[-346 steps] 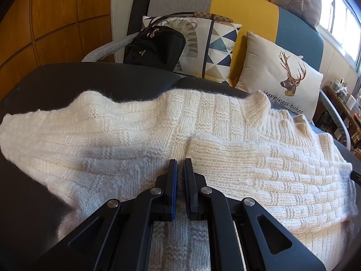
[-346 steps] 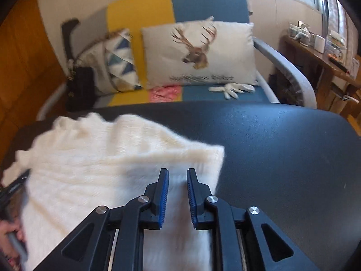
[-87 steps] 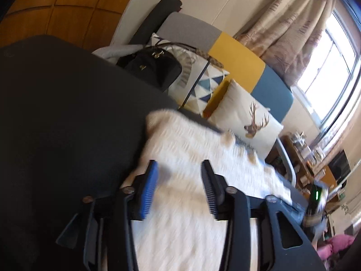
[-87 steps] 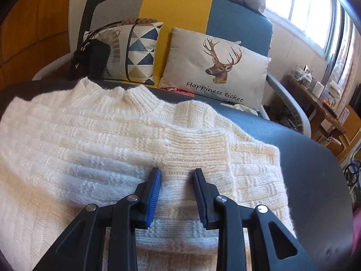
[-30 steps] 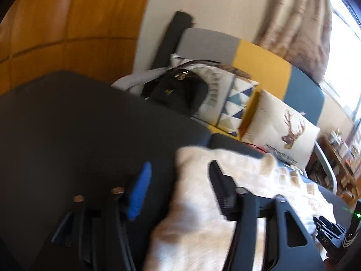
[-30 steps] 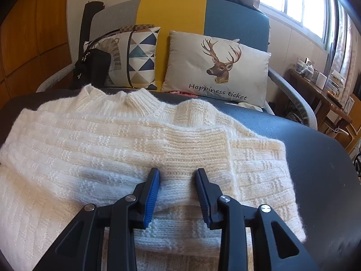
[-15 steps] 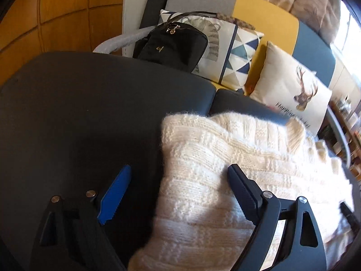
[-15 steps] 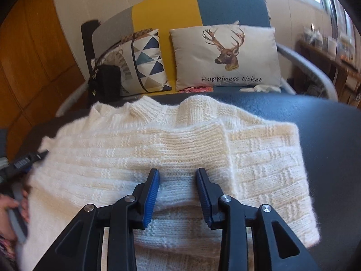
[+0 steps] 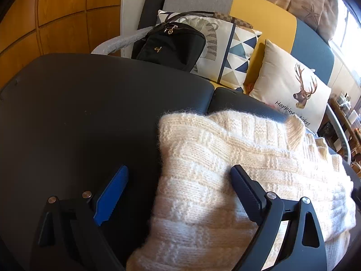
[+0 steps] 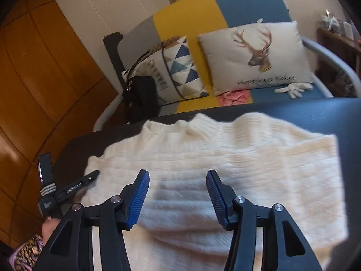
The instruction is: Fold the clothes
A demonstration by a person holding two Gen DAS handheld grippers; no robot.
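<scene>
A cream knitted sweater (image 9: 225,169) lies partly folded on a black table (image 9: 79,113), its collar toward the sofa. My left gripper (image 9: 178,183) is wide open and empty, straddling the sweater's folded left edge. In the right wrist view the sweater (image 10: 225,158) fills the middle. My right gripper (image 10: 177,189) is open and empty above it. The left gripper's tip (image 10: 74,185) shows at the sweater's left edge.
A sofa (image 9: 259,22) stands behind the table with a black handbag (image 9: 171,45), a triangle-pattern cushion (image 9: 234,56) and a deer cushion (image 9: 291,90). A white glove (image 10: 293,88) and pink cloth (image 10: 234,97) lie on the seat. A wood-panelled wall (image 10: 33,79) is at left.
My right gripper has opened wider and lifted back from the sweater, its view swinging left. My left gripper has settled, still open, at the sweater's left edge.
</scene>
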